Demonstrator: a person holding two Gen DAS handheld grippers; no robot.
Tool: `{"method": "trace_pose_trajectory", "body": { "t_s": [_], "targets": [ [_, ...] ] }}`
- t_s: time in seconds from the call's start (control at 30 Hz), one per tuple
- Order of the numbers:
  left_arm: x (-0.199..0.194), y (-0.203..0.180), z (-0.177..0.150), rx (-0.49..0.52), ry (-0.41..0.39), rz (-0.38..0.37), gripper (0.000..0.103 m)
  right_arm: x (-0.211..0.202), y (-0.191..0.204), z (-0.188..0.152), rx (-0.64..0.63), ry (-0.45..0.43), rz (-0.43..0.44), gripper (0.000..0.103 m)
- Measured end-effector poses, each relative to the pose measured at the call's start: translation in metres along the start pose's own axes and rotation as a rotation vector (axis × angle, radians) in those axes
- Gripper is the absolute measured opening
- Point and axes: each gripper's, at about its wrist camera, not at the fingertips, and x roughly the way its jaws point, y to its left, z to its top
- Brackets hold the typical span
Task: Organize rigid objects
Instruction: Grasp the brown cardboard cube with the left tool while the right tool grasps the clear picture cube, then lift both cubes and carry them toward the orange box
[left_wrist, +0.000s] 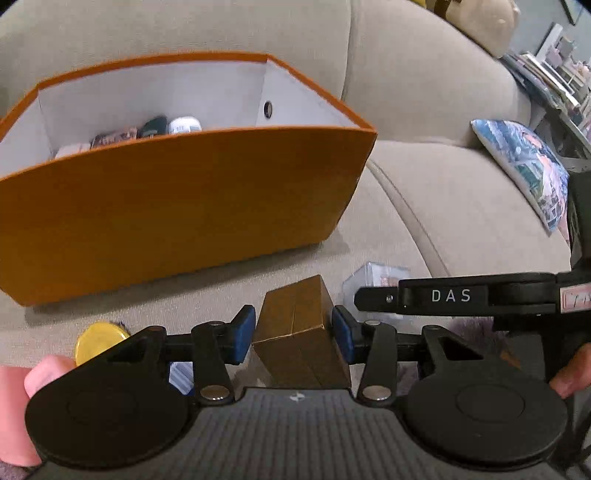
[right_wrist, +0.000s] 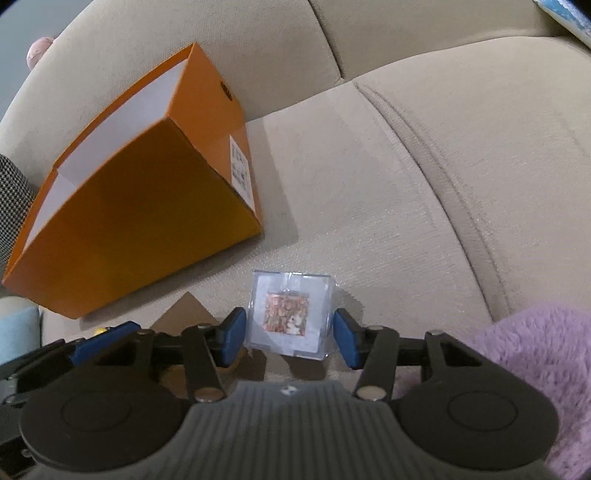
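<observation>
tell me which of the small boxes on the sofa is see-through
The clear cube between the right gripper's open pads; the brown cardboard box clamped in the left gripper is opaque.

Beige sofa, printed cushion, purple fleece

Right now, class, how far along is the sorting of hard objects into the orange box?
Done: a few small items already lie inside the orange box. In hand: the left tongs grip a brown cardboard box, and the right tongs stand open around a clear cube on the sofa. Left: that cube and a yellow disc beside the box.
</observation>
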Motion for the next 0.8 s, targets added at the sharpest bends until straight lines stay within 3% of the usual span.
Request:
{"method": "trace_pose_trajectory", "body": {
  "t_s": [0.13,0.27,0.8],
  "targets": [
    [0.007,0.003,0.0,-0.061,0.063,-0.052,0.052,-0.004,-0.002,-0.008,-0.017,0.023,0.017,0.053],
    [0.016,-0.003,-0.005,-0.044,0.108,-0.06,0.052,-0.012,-0.007,-0.02,-0.027,0.035,0.031,0.053],
    [0.008,-0.008,-0.012,-0.042,0.095,-0.054,0.05,-0.007,-0.001,-0.02,-0.049,0.009,0.022,0.053]
  ]
}}
